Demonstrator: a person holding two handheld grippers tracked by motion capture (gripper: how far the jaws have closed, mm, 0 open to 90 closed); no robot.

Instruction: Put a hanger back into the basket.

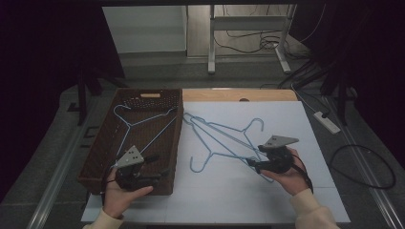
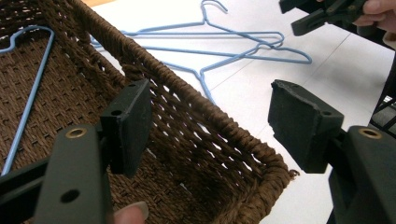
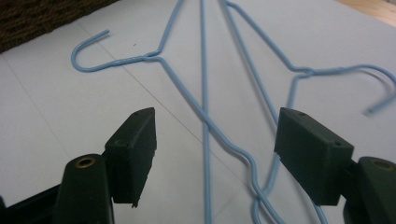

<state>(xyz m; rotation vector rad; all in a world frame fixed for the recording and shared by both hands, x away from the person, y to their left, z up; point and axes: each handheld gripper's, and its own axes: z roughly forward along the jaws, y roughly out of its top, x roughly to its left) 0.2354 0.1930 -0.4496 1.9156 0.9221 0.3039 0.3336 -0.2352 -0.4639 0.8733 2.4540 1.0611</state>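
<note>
Basket: brown woven basket (image 1: 102, 138) sits on the left part of the white table (image 1: 286, 114), long side running away from the person.
Hanger in basket: one light blue wire hanger (image 1: 143, 125) lies flat on the basket floor, hook toward the far left corner.
Hangers on table: two more blue hangers (image 1: 220, 138) lie overlapping on the white surface just right of the basket, pretty tangled, wires crossing each other.
Left gripper: left gripper (image 2: 210, 126) hangs over the near right corner of the basket, jaws spread wide, straddling the rim with nothing between them. One jaw is over the inside, the other over the table side.
Right gripper: right gripper (image 3: 215, 149) is down low over the near end of the tangled hangers, jaws spread wide, crossing wires lying between them. Can't tell if either pad is actually touching wire.
Hands: each hand wraps its gripper from behind, left hand (image 1: 119, 193), right hand (image 1: 293, 179).
</note>
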